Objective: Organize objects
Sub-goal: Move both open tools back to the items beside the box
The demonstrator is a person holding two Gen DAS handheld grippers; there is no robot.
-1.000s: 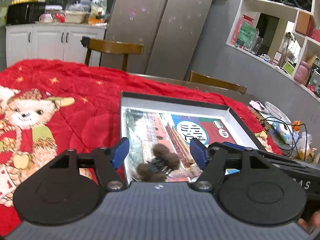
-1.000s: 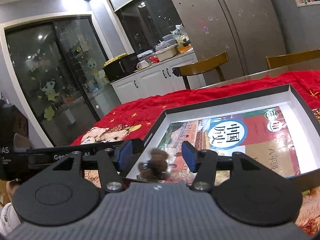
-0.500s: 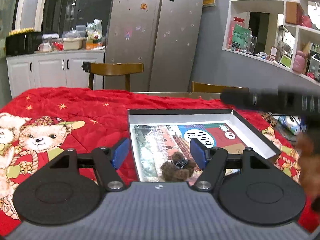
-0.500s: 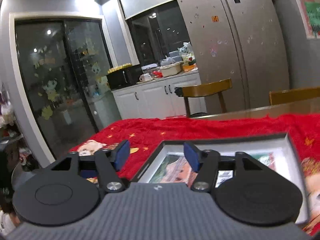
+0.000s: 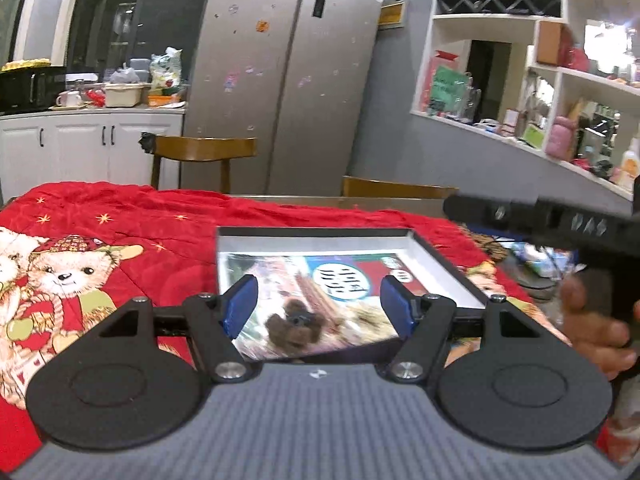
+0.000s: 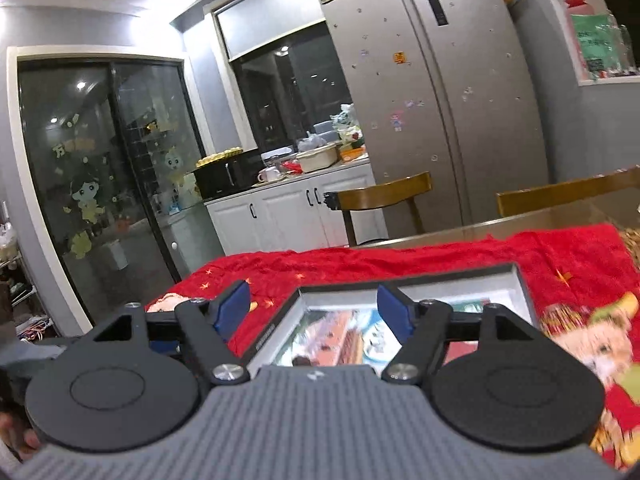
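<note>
Box (image 5: pixel 436 258) sits on the red blanket (image 5: pixel 120 216); book (image 5: pixel 320 292) inside it, brown fuzzy clip (image 5: pixel 294 326) on the book's near end. Your left gripper (image 5: pixel 318 306) hovers spread above the clip; right gripper (image 6: pixel 312 314) likewise spread over the box.

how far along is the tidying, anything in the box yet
Done: a book lies flat in the open box, and a brown furry hair clip rests on top of it. In hand: nothing; the left tool and right tool are both open and empty above the box's near end. Left: the box has no lid on it, and no other loose items to sort show on the red blanket.
</note>
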